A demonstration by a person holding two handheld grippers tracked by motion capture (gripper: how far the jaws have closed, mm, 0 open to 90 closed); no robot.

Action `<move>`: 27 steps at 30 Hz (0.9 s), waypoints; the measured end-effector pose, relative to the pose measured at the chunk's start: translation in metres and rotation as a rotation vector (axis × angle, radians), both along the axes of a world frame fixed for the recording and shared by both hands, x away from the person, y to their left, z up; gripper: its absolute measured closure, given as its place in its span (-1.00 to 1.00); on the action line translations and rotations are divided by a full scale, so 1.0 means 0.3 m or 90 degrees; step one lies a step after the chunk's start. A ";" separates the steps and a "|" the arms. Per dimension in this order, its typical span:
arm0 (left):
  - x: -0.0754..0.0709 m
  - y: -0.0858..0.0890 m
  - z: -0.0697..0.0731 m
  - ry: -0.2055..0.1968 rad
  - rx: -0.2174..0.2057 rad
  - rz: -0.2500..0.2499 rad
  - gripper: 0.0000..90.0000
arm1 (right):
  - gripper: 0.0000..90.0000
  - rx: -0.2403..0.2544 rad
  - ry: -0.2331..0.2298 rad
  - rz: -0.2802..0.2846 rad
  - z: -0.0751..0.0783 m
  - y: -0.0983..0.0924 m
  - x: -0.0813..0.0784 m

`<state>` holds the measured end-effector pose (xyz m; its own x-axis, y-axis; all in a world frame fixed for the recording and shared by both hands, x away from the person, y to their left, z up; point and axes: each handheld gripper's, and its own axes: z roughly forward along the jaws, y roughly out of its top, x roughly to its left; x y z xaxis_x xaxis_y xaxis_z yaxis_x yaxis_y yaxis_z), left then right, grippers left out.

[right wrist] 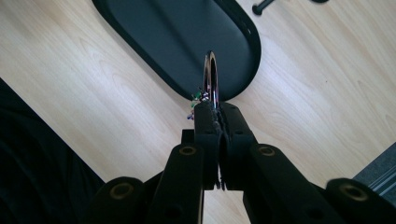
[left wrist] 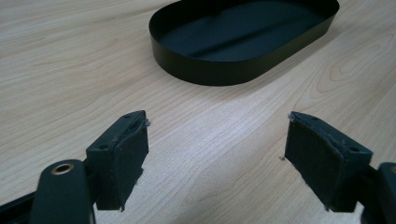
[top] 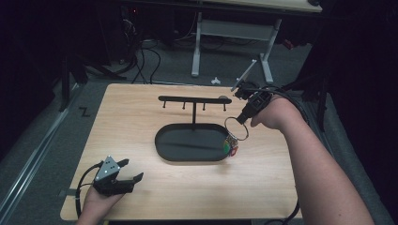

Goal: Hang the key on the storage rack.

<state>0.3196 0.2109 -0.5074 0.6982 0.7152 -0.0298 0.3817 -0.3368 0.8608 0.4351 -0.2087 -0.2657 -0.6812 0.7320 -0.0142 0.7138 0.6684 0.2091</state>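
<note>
Nearest the person, at the front left corner of the tabletop (top: 155, 192), the left hand-held gripper (top: 127, 174) sits low with its jaws spread wide and nothing between them. In the left gripper view its two black pads (left wrist: 122, 154) stand well apart over bare pale wood, pointing toward the tray, holding and touching nothing

Moving up the table, there's the black oval tray (top: 164, 150) in the middle, shallow, with a straight low wall. A thin post rises from its far side to a black crossbar (top: 187, 99) carrying small hanging pegs

Over at the tray's right end, the right hand-held gripper (top: 242, 117) comes in from the far right, angled down and toward the person. Its jaws are pressed tight together on a shiny metal ring (top: 236, 129), gripping it at the rim. In the right gripper view the ring (right wrist: 210, 74) shows edge-on, a thin bright sliver standing straight out of the closed jaws above the tray's rounded end

From that ring hangs a small cluster of colourful charms (top: 230, 147), red and green among them, dangling just at the tray's right rim; whether they touch the rim I cannot tell

Beyond the tabletop, a white desk frame (top: 197, 42) stands on grey floor among dark cables
</note>
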 end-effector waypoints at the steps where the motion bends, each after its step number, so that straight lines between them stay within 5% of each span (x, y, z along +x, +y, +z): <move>1: -0.001 0.002 0.001 0.001 -0.004 0.001 -0.51 | 0.95 0.002 -0.003 0.006 0.000 0.001 0.004; 27: -0.005 0.011 0.002 0.003 -0.002 0.006 -0.51 | 0.95 0.036 -0.016 -0.003 0.000 0.010 0.116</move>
<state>0.3180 0.2141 -0.5069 0.6913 0.7217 -0.0349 0.3886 -0.3307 0.8600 0.4700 -0.2057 -0.2657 -0.6778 0.7352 0.0105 0.7108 0.6515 0.2650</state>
